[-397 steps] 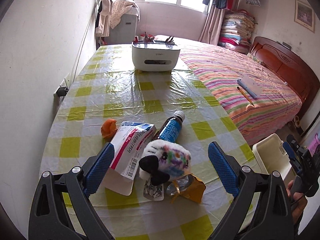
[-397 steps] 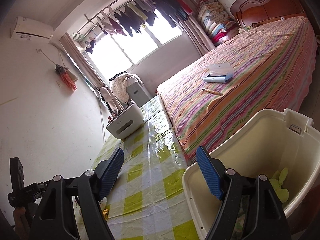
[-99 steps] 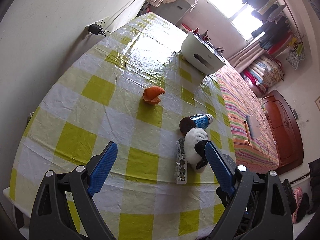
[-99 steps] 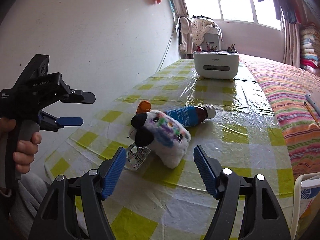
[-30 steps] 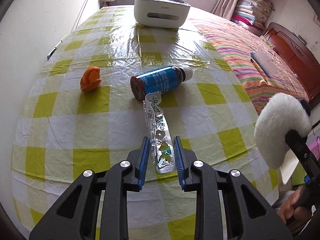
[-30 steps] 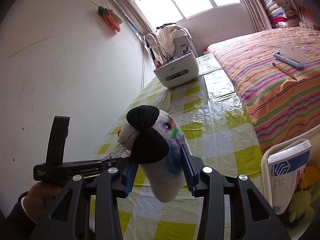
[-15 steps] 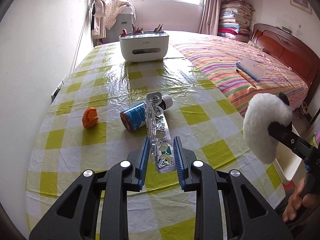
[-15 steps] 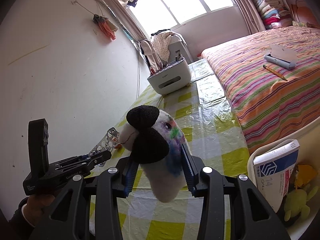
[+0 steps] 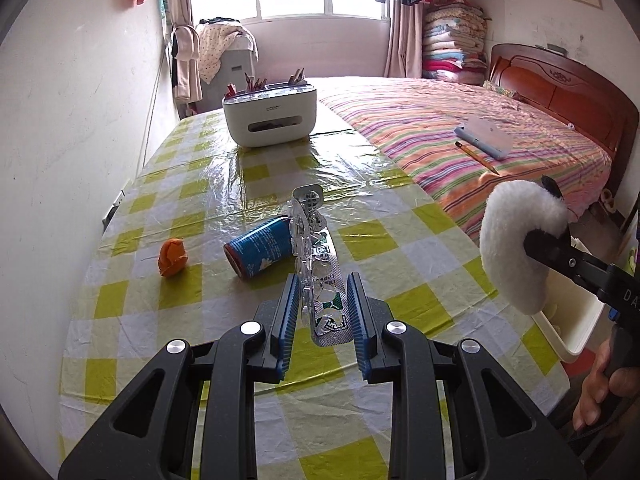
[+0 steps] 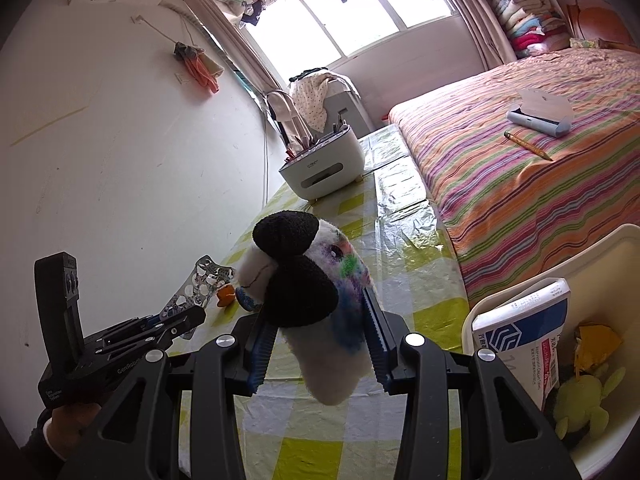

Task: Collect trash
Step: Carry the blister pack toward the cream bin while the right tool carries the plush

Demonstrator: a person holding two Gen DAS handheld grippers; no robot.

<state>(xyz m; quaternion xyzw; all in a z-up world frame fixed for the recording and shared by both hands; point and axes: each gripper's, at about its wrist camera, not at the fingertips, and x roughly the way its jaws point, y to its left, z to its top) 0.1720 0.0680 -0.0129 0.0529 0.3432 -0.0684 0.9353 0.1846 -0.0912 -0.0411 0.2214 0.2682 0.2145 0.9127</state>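
1. Silver foil pill sheet, used up and crinkly (image 9: 318,276), is pinched by its near end between the blue pads of the left gripper (image 9: 323,312). The jaws are nearly closed on it, and the sheet sticks up and away over the table, not touching it. Holding one end lets the rest hang free, so it looks easy to drop.
2. The right gripper (image 10: 318,344) squeezes a fluffy white toy with black ears and colour smudges (image 10: 316,300). Its jaws are partly closed, pressing the soft sides, and the toy is held in the air.
3. Just beside the right gripper is a cream plastic bin (image 10: 516,284), at the table's edge. It holds a white and blue cardboard box (image 10: 524,332), a yellow crumpled wrapper (image 10: 596,344) and a green soft toy (image 10: 580,400). I think both held things are headed there.
4. Two things lie on the yellow and white checked tablecloth (image 9: 420,304): a blue bottle on its side (image 9: 260,246) and a small piece of orange peel (image 9: 173,257), a little apart. They may be next.
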